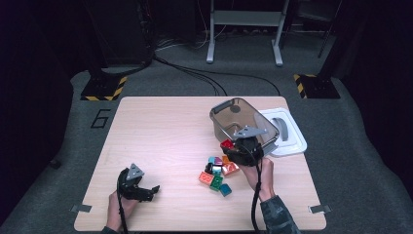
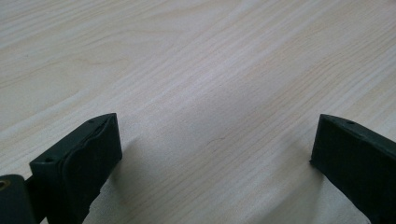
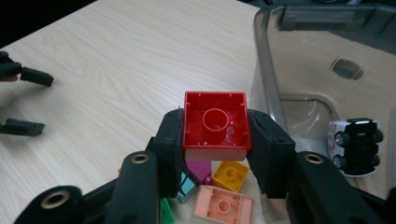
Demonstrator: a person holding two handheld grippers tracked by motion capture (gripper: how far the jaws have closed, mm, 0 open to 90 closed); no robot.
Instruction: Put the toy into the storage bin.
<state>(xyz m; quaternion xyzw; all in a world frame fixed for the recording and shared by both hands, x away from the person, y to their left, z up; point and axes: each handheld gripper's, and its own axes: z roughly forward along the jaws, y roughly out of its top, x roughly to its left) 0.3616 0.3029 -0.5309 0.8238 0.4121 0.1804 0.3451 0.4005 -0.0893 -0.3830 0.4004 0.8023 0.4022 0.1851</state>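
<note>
Red plastic is clamped between the jaws of the right gripper (image 3: 216, 140): a square building block (image 3: 216, 125) is held by two opposite sides, its hollow underside turned toward the gripper's camera, so that the pads bear on flat walls rather than on the studs. In the high view the block (image 1: 226, 144) is seen raised above the table (image 1: 160, 141), just at the near wall of the clear bin (image 1: 243, 122), which suggests it is being carried up to be dropped inside. The bin's lid (image 1: 287, 131) is laid off to the far side, touching the bin, so the mouth is left free. A toy car (image 3: 355, 145) is already lying on the bin's floor. The remaining blocks (image 1: 217, 174) are kept in a loose heap just below the gripper, near the bin. The left gripper (image 1: 144, 191) is rested low on the wood, well apart from the heap, its jaws spread wide with nothing between them, evidently kept out of the way.
</note>
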